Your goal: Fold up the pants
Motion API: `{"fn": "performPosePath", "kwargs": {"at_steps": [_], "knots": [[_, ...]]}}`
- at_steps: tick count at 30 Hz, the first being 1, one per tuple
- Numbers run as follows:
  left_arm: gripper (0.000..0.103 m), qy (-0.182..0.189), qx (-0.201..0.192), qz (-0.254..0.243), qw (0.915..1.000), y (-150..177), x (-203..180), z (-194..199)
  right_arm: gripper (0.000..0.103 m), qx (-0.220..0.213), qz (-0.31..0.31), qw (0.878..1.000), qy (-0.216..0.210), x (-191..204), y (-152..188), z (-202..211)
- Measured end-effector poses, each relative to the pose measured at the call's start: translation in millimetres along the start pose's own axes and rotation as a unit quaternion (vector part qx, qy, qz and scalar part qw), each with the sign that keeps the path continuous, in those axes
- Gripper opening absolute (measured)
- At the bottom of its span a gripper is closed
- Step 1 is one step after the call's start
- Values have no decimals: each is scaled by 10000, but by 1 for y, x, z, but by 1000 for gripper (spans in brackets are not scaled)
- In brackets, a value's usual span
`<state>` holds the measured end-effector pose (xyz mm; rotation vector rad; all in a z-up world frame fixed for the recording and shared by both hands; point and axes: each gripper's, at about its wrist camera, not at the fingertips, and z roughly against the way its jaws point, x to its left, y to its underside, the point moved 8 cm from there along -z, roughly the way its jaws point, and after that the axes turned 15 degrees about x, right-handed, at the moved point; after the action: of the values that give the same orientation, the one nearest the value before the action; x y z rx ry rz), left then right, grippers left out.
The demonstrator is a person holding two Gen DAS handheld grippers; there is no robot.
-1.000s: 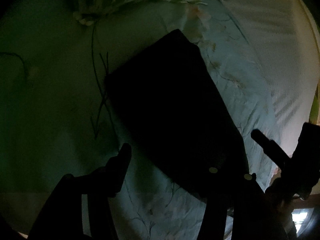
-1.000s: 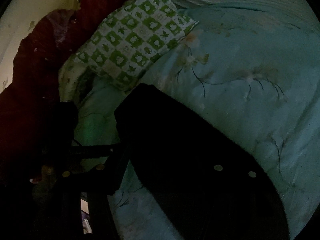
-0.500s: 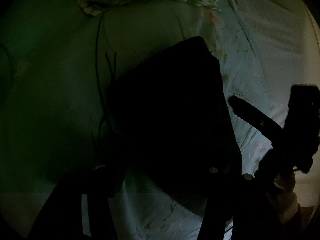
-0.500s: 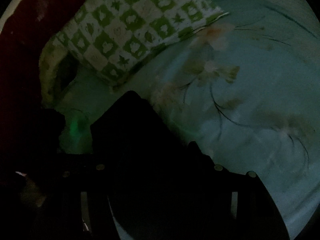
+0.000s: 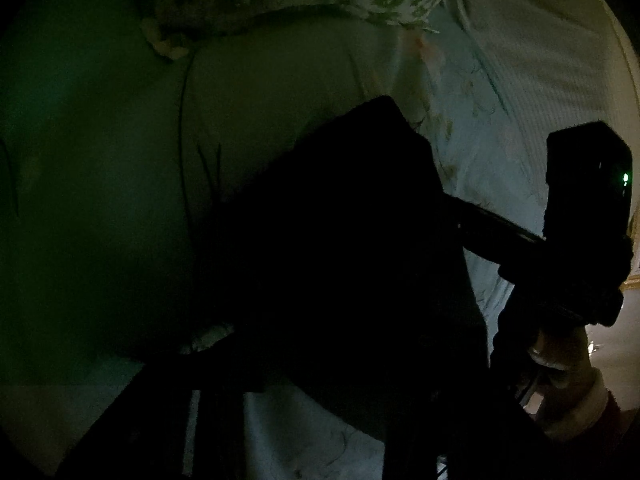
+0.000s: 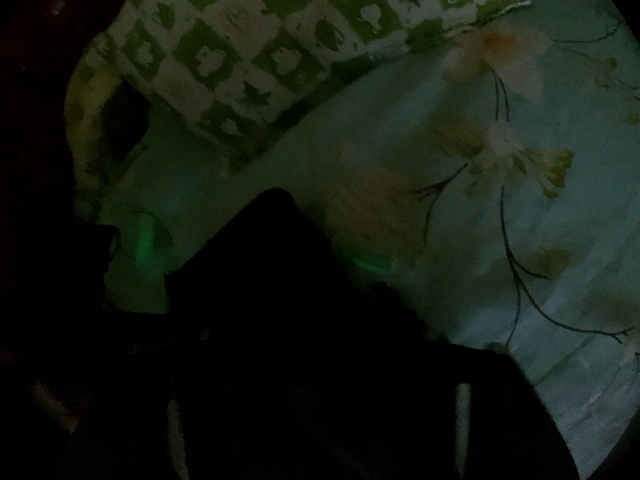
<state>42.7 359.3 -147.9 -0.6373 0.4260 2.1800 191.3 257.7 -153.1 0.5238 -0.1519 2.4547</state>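
- Dim bed w/ pale teal floral sheet [image 6: 500, 240]; green-checked pillow [image 6: 280, 40] at its head.
- Dark folded pants [image 5: 340, 240] lie mid-bed, flat, prob. ready for your next fold.
- Left gripper [image 5: 304, 364], right gripper [image 6: 320, 408]: both at the pants' near edge, too dark; can't tell grip.

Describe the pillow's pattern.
Green-and-white checks with leaf motifs on the pillow; clearest in the right wrist view.

Nothing readable here, honestly. Both views are super dark and no letters, brands or numbers show anywhere. The checkered pillow [image 6: 280, 40] at 12 o'clock only has green leaf and shape prints, no words. The flowered bedsheet [image 6: 500, 220] has plain drawings. Only sign-like thing: a tiny green light on the right tool [image 5: 625, 178] at 3 o'clock.
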Motion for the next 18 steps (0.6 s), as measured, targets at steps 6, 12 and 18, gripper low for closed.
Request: {"fn": "performPosePath", "kwargs": {"at_steps": [6,12,18], "knots": [[15,115,-230,-307,9992,14,-20,20,25,-263,10,9996,-87,8,9,28],[13,268,-535,-836,9947,35,-67,50,24,-887,-94,9956,-286,16,31,87],[13,275,-705,-1544,9851,61,-125,65,23,-1636,-302,9850,-455,21,71,149]]}}
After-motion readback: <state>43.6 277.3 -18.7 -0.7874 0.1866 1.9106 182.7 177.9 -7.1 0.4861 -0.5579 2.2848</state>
